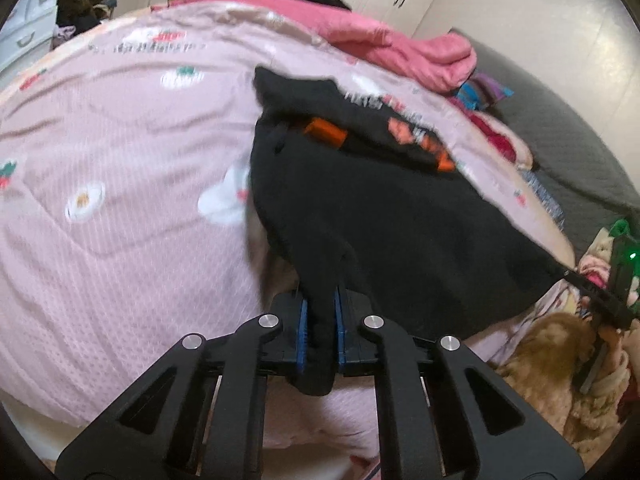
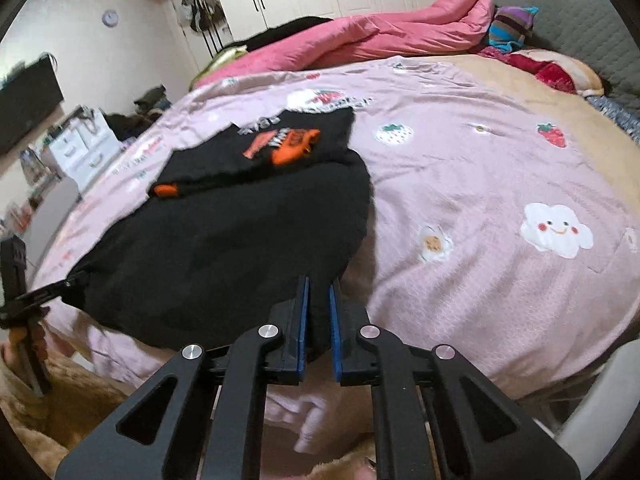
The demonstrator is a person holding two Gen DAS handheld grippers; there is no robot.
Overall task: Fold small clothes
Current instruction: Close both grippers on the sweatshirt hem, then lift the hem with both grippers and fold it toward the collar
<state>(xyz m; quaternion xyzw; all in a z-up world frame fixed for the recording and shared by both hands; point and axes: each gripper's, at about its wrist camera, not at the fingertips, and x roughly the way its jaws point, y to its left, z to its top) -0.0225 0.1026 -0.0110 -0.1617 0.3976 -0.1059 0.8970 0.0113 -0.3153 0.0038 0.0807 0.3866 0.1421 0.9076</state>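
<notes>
Fingers [image 1: 304, 320] of both grippers pinch the black garment [image 1: 380, 232]; only the right view shows the clock [image 2: 110, 17] (wall-mounted).

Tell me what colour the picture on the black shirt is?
Orange, with some whitish lettering, on the black shirt. The right wrist view shows it best.

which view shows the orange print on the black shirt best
The right wrist view: the orange print on the black shirt lies open near centre. In the left wrist view it is blurrier and stretched sideways.
</notes>
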